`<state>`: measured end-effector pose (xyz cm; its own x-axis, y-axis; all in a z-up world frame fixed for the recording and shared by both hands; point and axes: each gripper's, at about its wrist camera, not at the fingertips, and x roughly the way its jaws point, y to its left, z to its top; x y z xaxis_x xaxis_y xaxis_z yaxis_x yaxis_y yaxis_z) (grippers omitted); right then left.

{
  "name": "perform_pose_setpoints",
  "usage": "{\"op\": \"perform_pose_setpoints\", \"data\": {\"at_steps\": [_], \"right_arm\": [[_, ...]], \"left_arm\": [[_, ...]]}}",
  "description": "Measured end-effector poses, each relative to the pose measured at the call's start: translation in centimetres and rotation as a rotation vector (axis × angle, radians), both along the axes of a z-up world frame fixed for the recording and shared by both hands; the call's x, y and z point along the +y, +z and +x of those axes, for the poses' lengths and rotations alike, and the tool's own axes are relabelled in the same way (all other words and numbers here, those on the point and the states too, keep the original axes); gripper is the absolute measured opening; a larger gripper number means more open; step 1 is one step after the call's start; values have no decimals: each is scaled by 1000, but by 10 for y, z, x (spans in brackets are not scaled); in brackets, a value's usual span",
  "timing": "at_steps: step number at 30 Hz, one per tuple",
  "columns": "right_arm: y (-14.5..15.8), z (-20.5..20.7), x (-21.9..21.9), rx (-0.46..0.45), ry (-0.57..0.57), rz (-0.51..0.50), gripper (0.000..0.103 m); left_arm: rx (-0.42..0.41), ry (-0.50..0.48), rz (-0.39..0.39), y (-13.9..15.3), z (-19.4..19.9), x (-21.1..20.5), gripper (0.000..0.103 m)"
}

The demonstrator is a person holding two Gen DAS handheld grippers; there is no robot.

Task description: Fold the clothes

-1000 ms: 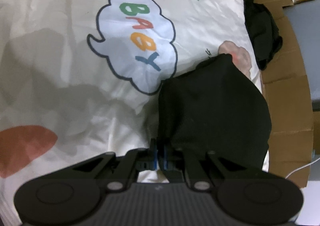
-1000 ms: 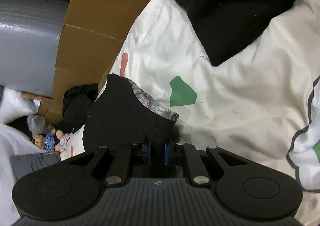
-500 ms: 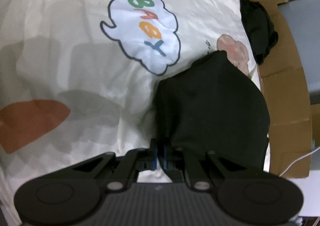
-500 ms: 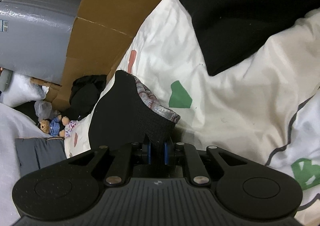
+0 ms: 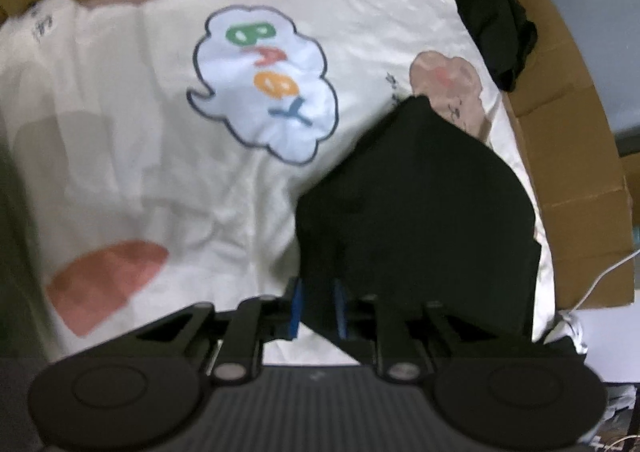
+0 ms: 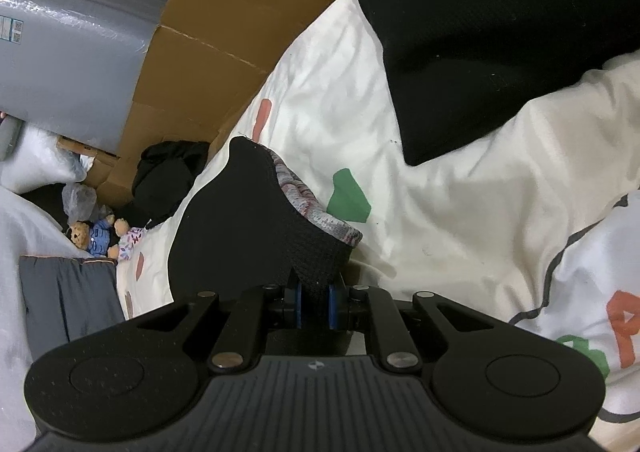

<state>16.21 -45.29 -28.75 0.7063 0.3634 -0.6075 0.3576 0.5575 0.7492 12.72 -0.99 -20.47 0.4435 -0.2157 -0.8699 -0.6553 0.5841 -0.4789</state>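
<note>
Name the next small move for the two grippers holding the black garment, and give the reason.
Probably lower both together to lay the black garment flat on the printed sheet: the left gripper and right gripper each pinch an edge, and the cloth hangs bunched above the bed.

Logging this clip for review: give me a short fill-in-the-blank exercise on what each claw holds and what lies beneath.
1. The left claw is shut on a garment whose colour is ____.
2. The right claw pinches black fabric with a mottled ____ band along its edge.
3. The bedsheet shows a cloud shape holding coloured letters that spell ____.
4. Beside the bed stands brown ____.

Missing words: black; grey; BABY; cardboard
</note>
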Motion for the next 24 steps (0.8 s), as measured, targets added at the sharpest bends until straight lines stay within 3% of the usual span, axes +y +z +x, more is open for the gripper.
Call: {"op": "perform_pose_setpoints", "data": {"at_steps": [5, 10, 16, 24], "right_arm": [[-3, 1, -2, 2, -7, 12, 13], [-6, 3, -5, 3, -13, 24, 13], [-7, 8, -10, 0, -7, 19, 13], [-3, 25, -22, 3, 2, -5, 13]], "left_arm": [[-28, -38, 2, 12, 17, 21, 31], [-55, -134, 104, 28, 44, 30, 38], [-117, -277, 174, 43, 83, 27, 39], [-245, -438, 298, 63, 134, 11, 48]]}}
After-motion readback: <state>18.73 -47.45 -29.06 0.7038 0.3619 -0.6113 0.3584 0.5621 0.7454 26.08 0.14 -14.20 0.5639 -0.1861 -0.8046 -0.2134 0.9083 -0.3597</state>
